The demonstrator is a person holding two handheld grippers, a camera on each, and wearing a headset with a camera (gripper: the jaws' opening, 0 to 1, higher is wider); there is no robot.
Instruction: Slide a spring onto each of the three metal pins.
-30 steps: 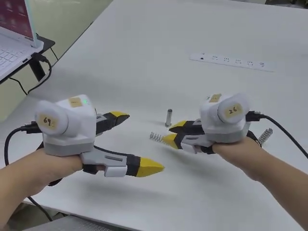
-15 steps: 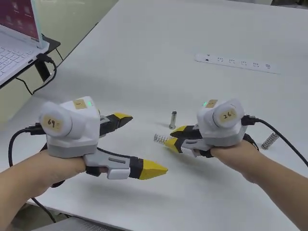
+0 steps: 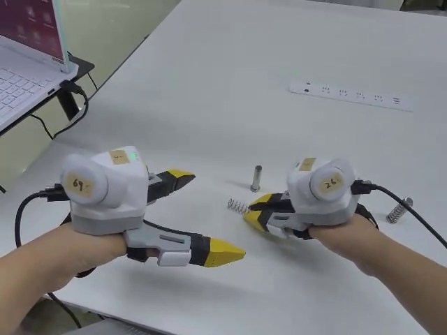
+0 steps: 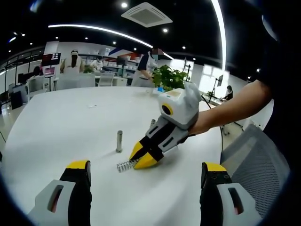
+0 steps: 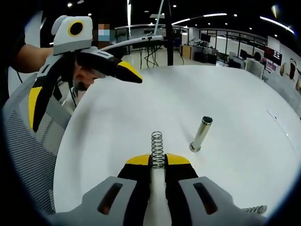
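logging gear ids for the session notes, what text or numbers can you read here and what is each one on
"69": left sticker, handwritten, on the left gripper.
"26": right sticker, handwritten, on the right gripper.
Laptop screen: text too small to read.
Power strip: markings too small to read.

Broad white tabletop (image 3: 209,70), bearing a long white power strip (image 3: 349,95) far back, a short grey metal pin (image 3: 256,178) standing upright, and well apart to its right a loose steel coil spring (image 3: 394,215).
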